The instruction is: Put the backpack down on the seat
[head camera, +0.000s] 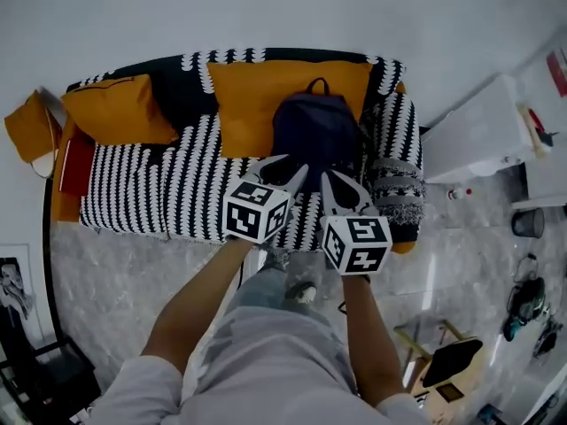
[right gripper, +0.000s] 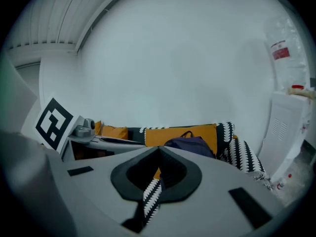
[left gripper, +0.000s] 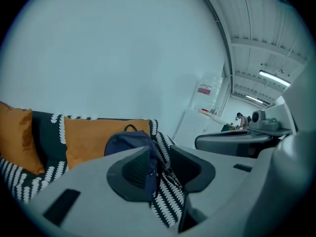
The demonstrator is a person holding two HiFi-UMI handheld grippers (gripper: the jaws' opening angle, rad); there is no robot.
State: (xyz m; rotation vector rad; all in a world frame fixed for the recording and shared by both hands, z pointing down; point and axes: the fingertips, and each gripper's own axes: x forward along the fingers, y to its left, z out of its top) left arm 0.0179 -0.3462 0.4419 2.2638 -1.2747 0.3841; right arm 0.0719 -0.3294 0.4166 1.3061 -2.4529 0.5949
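A dark navy backpack [head camera: 314,131] stands upright on the black-and-white patterned sofa seat [head camera: 168,193], leaning back on an orange cushion [head camera: 244,96]. Both grippers hover just in front of it, over the seat's front edge. My left gripper [head camera: 288,168] points at the backpack's lower left; its jaws stand apart with nothing pressed between them, and the backpack [left gripper: 129,142] shows beyond them. My right gripper [head camera: 341,184] is by the backpack's lower right, its fingertips meeting with nothing held. In the right gripper view the backpack [right gripper: 190,144] sits beyond the closed tips [right gripper: 158,149].
A second orange cushion [head camera: 115,109] and a red item [head camera: 78,162] lie at the sofa's left end. A white cabinet [head camera: 483,131] stands right of the sofa, with a dark bin [head camera: 529,222] and a wooden stool [head camera: 452,361] on the marble floor. My foot [head camera: 301,292] is below the seat edge.
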